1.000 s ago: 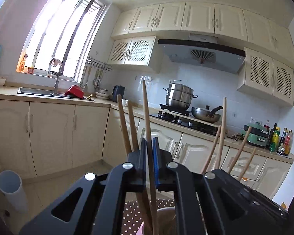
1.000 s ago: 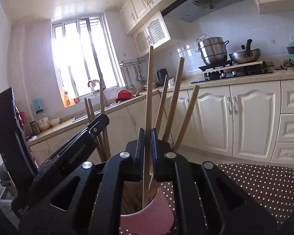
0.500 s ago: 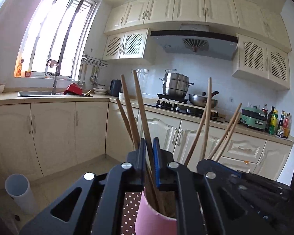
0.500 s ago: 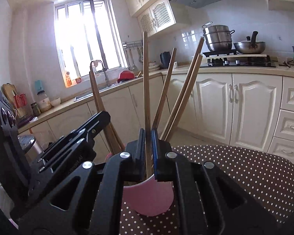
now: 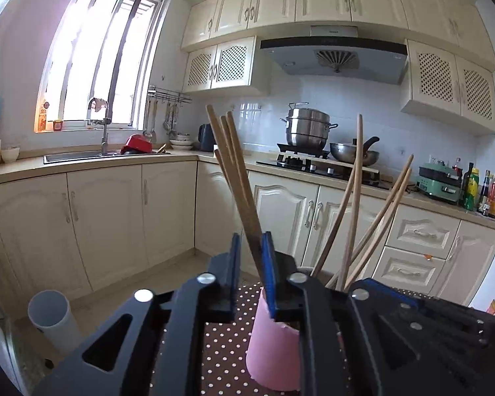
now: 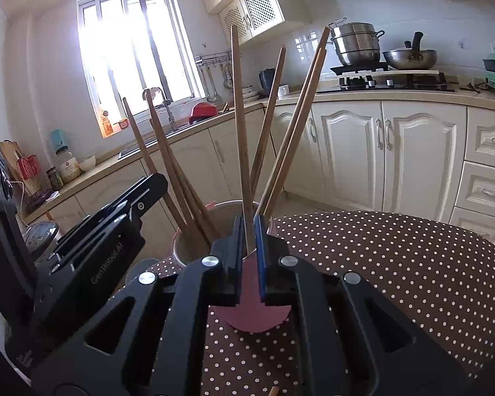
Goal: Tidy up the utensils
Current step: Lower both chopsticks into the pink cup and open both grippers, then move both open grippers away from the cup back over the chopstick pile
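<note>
Steel stacked pot [image 5: 308, 127] and wok [image 5: 353, 155] on stove, red bowl [image 5: 136, 143] by sink, white bin [image 5: 52, 320] on floor, bright window [image 5: 99, 76].

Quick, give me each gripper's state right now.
Left gripper: jaws opening, a chopstick loose between them, over the pink cup.
Right gripper: jaws shut on an upright chopstick.

Wooden chopsticks [image 6: 241, 125] stand tilted and fanned out inside a pink cup [image 6: 252, 313], lower centre of frame, on the polka-dot worktop [image 6: 396, 280].
</note>
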Demonstrator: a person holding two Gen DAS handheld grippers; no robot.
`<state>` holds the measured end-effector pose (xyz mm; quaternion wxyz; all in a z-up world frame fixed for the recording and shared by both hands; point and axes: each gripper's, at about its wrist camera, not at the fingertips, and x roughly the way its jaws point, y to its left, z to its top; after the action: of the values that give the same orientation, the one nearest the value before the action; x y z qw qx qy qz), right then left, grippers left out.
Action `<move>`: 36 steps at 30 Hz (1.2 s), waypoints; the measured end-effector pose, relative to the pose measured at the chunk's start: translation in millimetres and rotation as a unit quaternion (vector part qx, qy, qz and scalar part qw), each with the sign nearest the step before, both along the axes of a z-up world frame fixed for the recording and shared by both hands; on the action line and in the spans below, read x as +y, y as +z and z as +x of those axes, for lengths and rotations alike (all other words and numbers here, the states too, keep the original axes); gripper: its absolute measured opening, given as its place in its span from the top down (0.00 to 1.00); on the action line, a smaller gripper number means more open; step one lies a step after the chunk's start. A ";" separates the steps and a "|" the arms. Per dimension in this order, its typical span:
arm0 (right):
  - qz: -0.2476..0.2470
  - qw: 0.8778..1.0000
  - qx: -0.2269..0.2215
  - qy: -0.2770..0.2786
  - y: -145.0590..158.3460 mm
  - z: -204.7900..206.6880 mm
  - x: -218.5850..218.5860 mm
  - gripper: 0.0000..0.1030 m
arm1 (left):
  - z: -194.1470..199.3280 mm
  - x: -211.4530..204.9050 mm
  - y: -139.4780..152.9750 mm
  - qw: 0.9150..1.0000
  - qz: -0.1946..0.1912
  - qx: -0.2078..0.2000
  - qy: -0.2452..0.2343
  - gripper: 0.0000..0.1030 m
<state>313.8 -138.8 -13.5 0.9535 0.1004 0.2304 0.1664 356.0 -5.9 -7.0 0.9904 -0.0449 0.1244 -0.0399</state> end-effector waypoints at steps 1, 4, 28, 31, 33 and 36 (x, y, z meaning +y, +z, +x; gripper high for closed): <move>0.001 1.000 0.002 -0.003 0.1 -1.3 -1.3 0.92 | -1.8 0.0 -0.3 1.000 0.005 0.001 0.005 0.75; -0.003 1.000 0.017 -0.012 -0.5 -4.9 -3.1 0.91 | -6.3 1.5 -1.4 1.000 0.011 0.009 0.010 0.75; -0.040 0.998 -0.021 -0.049 56.5 -113.8 -26.6 0.32 | -117.8 16.6 34.9 0.999 0.039 0.003 0.025 0.43; -0.037 0.998 -0.025 -0.047 66.4 -130.7 -29.7 0.27 | -134.4 14.0 43.5 0.998 0.053 0.002 0.021 0.41; -0.035 0.998 -0.022 -0.048 70.4 -142.7 -31.3 0.24 | -149.2 12.5 49.8 0.998 0.061 -0.004 0.022 0.39; -0.054 0.996 -0.005 -0.065 74.7 -152.4 -32.1 0.23 | -165.2 9.3 57.1 0.997 0.077 0.000 0.008 0.37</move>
<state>161.4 -170.9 61.3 0.9674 0.0632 0.2275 0.0919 190.8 3.4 50.2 0.9911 0.0309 0.1272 -0.0227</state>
